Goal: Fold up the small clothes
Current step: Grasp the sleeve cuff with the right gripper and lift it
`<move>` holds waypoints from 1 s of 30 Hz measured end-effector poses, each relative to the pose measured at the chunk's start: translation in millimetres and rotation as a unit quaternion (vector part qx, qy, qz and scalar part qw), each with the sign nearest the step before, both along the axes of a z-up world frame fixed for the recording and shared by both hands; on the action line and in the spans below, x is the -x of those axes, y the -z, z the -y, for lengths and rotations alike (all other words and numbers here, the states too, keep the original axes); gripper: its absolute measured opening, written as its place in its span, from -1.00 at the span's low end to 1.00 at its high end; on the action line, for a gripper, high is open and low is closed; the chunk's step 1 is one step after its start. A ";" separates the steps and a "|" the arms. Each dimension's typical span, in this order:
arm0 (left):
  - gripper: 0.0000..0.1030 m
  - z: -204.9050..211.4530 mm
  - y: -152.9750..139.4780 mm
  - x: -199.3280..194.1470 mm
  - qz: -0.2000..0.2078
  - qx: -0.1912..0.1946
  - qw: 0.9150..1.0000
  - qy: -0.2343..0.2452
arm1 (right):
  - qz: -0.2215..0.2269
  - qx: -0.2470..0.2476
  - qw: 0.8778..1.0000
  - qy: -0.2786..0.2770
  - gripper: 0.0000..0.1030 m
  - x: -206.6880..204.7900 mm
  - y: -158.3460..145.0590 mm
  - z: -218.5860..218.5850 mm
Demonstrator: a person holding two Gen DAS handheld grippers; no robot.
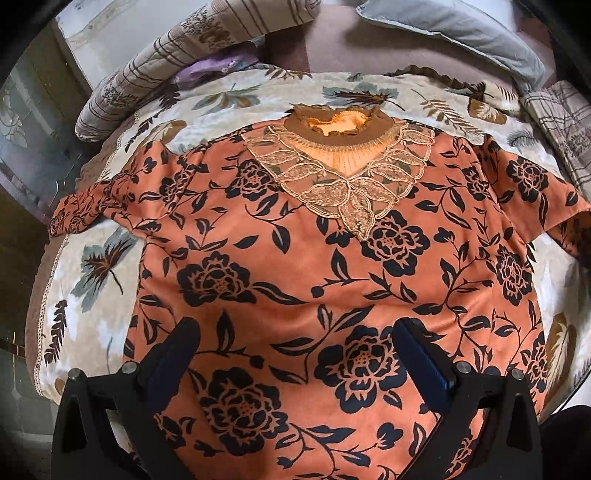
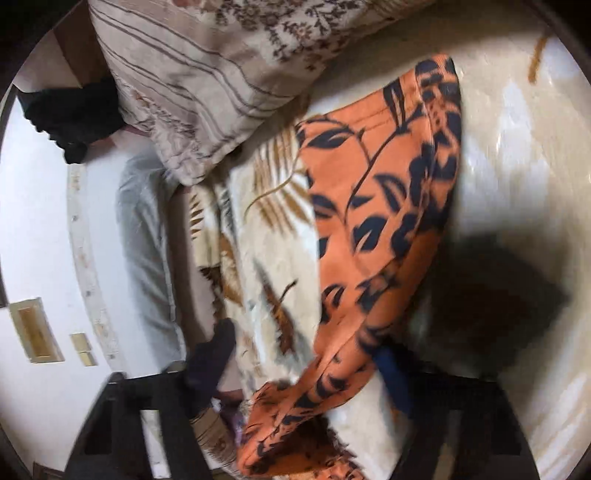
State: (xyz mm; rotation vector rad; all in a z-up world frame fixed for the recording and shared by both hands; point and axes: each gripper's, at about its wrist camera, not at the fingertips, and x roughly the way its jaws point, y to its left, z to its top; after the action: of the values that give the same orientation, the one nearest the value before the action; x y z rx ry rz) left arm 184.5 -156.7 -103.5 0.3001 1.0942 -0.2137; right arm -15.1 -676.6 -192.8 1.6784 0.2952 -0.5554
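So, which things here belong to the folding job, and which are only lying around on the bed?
Part of the job:
- orange floral blouse, spread flat, lace collar away from the camera
- its sleeve
- left hand-held gripper, open above the blouse
- right hand-held gripper, at the sleeve

Just lying about:
- leaf-print blanket under the blouse
- striped pillow
- grey pillow
- purple cloth

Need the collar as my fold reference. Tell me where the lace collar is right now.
In the left wrist view, the beige lace V-shaped collar sits top centre on the orange floral blouse, at the neckline on the far side from the open left gripper, above the leaf-print blanket.
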 end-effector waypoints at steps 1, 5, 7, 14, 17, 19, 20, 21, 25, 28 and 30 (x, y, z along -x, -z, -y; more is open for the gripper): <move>1.00 0.6 0.1 0.8 0.000 0.001 1.000 -0.001 | -0.015 0.016 1.000 -0.006 -0.49 -2.8 -0.8 0.3; 1.00 -3.0 -1.6 2.2 0.001 0.004 1.000 -0.007 | -0.062 0.120 0.990 -0.031 -0.81 -21.9 -33.4 -9.5; 1.00 -9.1 -3.3 2.7 0.002 0.006 1.000 -0.012 | -0.053 0.172 0.982 -0.054 -0.83 -34.9 -52.0 -23.0; 1.00 -50.1 -19.5 -0.7 0.028 0.004 0.999 -0.045 | 0.059 0.303 0.929 -0.206 -0.83 -107.7 -110.8 -113.7; 1.00 -76.5 -28.7 -4.2 0.047 0.002 0.996 -0.073 | 0.097 0.344 0.883 -0.305 -0.83 -146.4 -121.2 -175.8; 1.00 -95.0 -33.0 -7.1 0.054 0.001 0.994 -0.093 | 0.111 0.346 0.855 -0.371 -0.83 -168.9 -115.4 -217.6; 1.00 -105.3 -34.9 -8.7 0.057 0.000 0.993 -0.104 | 0.110 0.344 0.834 -0.418 -0.83 -183.6 -107.9 -246.0; 1.00 -110.1 -35.3 -8.8 0.059 -0.003 0.992 -0.110 | 0.104 0.343 0.823 -0.442 -0.83 -191.5 -102.6 -260.2; 1.00 -124.8 -37.7 -10.7 0.066 -0.008 0.990 -0.128 | 0.074 0.298 0.778 -0.548 -0.76 -211.8 -71.2 -313.0; 1.00 -117.2 -34.7 -13.3 0.062 -0.006 0.992 -0.114 | 0.063 0.287 0.774 -0.561 0.20 -205.1 -63.2 -314.3; 1.00 -108.1 -30.5 -19.1 0.044 0.011 0.994 -0.098 | 0.088 0.270 0.799 -0.531 0.71 -193.1 -67.0 -301.0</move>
State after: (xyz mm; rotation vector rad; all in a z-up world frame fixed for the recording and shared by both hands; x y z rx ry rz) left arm 203.5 -48.6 -73.0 0.1787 1.0262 -0.0379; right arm 178.0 -375.6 -125.8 0.7809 0.7843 0.3555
